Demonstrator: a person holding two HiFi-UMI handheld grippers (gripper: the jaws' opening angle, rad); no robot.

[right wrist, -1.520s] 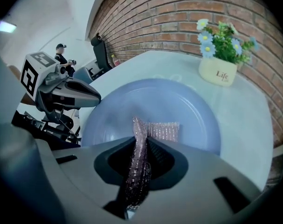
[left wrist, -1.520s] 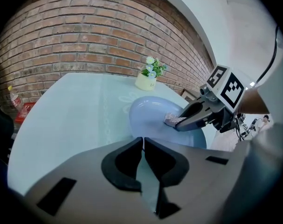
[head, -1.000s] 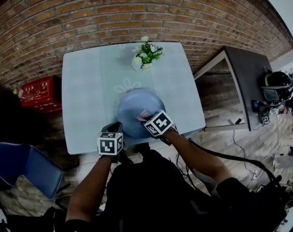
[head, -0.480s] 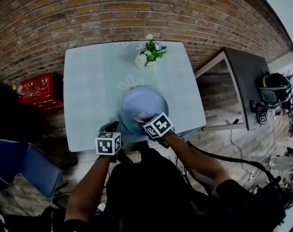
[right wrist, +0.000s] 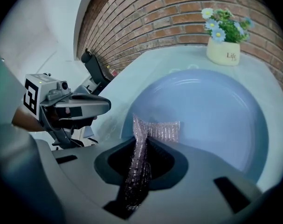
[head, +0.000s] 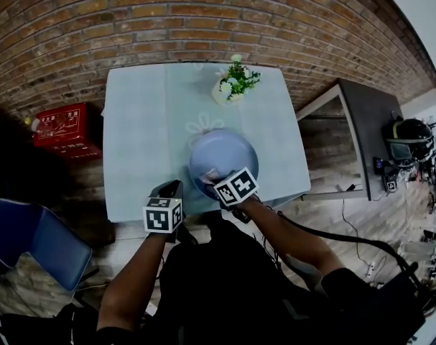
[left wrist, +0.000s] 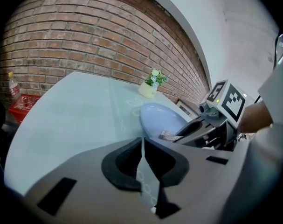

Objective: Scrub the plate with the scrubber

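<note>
Right tongs [right wrist: 142, 141] clamped on the silvery scrubber [right wrist: 162, 129], its free end lying on the blue plate [right wrist: 216, 111]. Plate sits near the desk's [head: 138, 128] front edge. Left tongs [left wrist: 142, 146] closed, empty, just left of plate.

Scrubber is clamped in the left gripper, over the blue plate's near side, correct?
No, it is the right gripper that holds it. The right gripper view shows the scrubber pinched between its jaws, over the blue plate's near side. The left gripper's jaws are together with nothing between them.
</note>
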